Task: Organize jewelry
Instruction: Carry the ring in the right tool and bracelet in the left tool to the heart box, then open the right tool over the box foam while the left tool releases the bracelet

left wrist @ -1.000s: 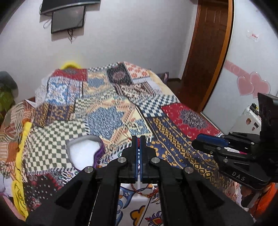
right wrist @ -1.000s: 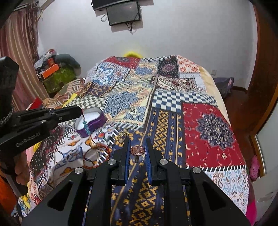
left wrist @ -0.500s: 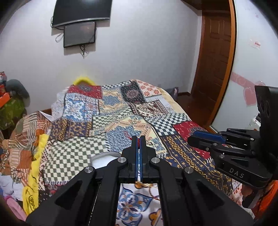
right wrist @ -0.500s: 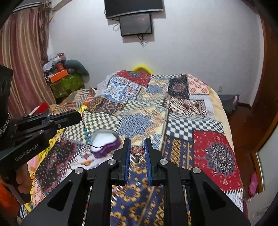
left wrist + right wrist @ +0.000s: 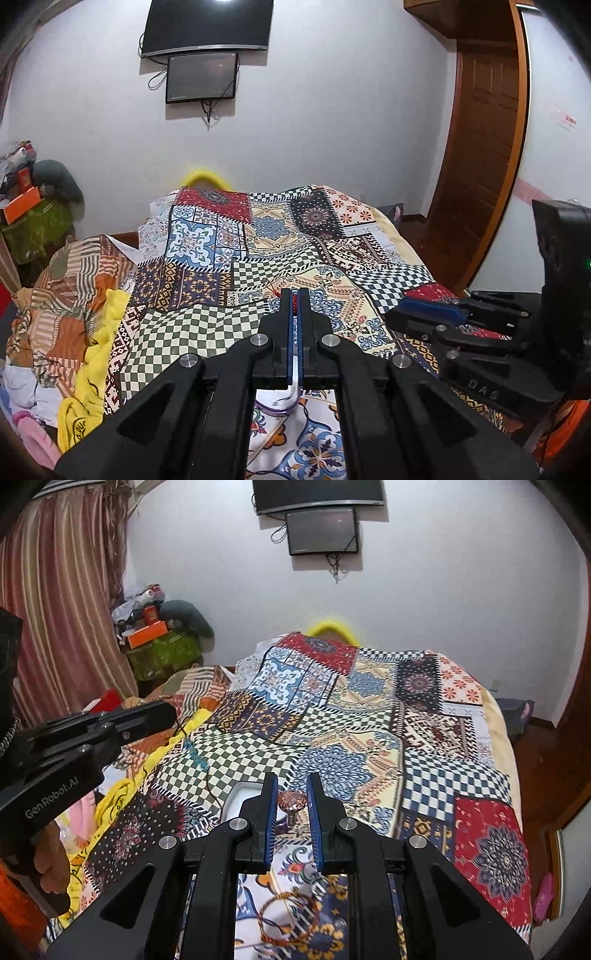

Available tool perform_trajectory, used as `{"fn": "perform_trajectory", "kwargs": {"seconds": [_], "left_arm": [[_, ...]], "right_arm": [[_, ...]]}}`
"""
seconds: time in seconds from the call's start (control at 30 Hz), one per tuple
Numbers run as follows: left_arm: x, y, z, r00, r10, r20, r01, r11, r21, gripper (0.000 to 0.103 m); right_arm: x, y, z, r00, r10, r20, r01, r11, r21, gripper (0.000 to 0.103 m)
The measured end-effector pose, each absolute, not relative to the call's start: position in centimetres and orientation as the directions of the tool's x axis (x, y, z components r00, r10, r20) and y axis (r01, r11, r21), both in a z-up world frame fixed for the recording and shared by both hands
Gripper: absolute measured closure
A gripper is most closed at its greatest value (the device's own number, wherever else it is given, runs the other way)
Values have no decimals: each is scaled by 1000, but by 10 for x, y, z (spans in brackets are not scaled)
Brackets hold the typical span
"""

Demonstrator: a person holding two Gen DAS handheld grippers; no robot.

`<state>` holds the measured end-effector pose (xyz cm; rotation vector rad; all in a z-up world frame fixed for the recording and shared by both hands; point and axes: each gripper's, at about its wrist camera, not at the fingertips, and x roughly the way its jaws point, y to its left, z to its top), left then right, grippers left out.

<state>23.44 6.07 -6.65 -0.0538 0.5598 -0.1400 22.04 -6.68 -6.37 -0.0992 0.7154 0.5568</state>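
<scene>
**Two held pieces above a patchwork bed, with the box largely hidden**

At the far left of the right wrist view, the left gripper (image 5: 162,716) is seen side-on, with a hand (image 5: 48,864) partly visible below it at the frame edge. From its tip a thin dark cord necklace (image 5: 195,757) with teal beads is seen hanging down toward the bedspread (image 5: 369,738); the lower run of the cord is lost behind the right gripper's fingers. In the left wrist view the same left gripper (image 5: 294,295) is shown with its jaws pressed together on a red beaded section of the cord, of which only a sliver is exposed between the blue pads.

Further right, a white-lined jewelry box (image 5: 242,794) is glimpsed resting on the bedspread just behind the right gripper's left finger; most of it is blocked, and its shape cannot be made out. In the left wrist view only a purple rim fragment (image 5: 280,406) is shown under the gripper body.

The right gripper (image 5: 291,794) is seen clamped on a ring (image 5: 291,801) with a sparkling pink-brown stone, the band pointing downward. Below, between the gripper's arms, a red braided bracelet (image 5: 291,915) is seen lying on the cloth, partly covered.
</scene>
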Motion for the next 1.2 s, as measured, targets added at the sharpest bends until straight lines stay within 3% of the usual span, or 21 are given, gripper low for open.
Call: {"fn": "perform_trajectory", "kwargs": {"seconds": [0.63, 1.2], "left_arm": [[283, 74, -137, 745, -142, -652, 94, 990, -108, 103], [288, 83, -210, 598, -190, -778, 112, 982, -153, 103]], "right_arm": [[264, -22, -108, 500, 397, -770, -584, 811, 39, 89], [289, 1, -150, 317, 374, -872, -629, 771, 103, 89]]}}
